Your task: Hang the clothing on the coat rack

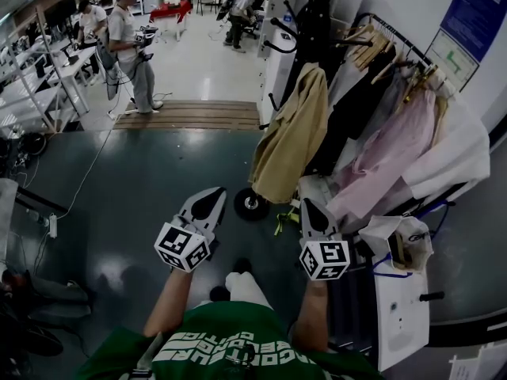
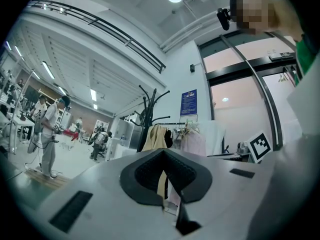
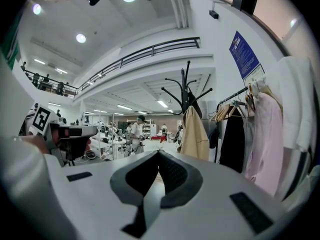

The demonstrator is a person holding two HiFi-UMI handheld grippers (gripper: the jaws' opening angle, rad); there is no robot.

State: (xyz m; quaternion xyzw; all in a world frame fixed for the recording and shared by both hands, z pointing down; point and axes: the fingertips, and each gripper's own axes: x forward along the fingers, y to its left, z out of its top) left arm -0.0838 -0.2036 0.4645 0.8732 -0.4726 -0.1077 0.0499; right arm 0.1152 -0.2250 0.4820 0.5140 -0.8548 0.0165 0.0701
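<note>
A tan coat [image 1: 291, 137] hangs from a hook of the black coat rack [image 1: 315, 6], whose round base [image 1: 252, 204] rests on the dark floor. My left gripper [image 1: 215, 193] is held low in front of that base, its jaws shut and nothing in them. Beside it my right gripper [image 1: 306, 204] is also shut and empty, just below the coat's hem. In the left gripper view the coat [image 2: 155, 138] shows beyond the meeting jaw tips [image 2: 164, 152]. In the right gripper view the coat [image 3: 194, 134] and rack [image 3: 186, 91] stand ahead of the jaw tips [image 3: 159, 153].
Right of the rack a garment rail carries a black garment [image 1: 348, 117], a pink shirt [image 1: 388, 149] and a white garment [image 1: 455, 157]. A white cabinet [image 1: 400, 315] with a bag [image 1: 396, 240] stands at my right. A person [image 1: 127, 46] stands by a wooden platform [image 1: 190, 114].
</note>
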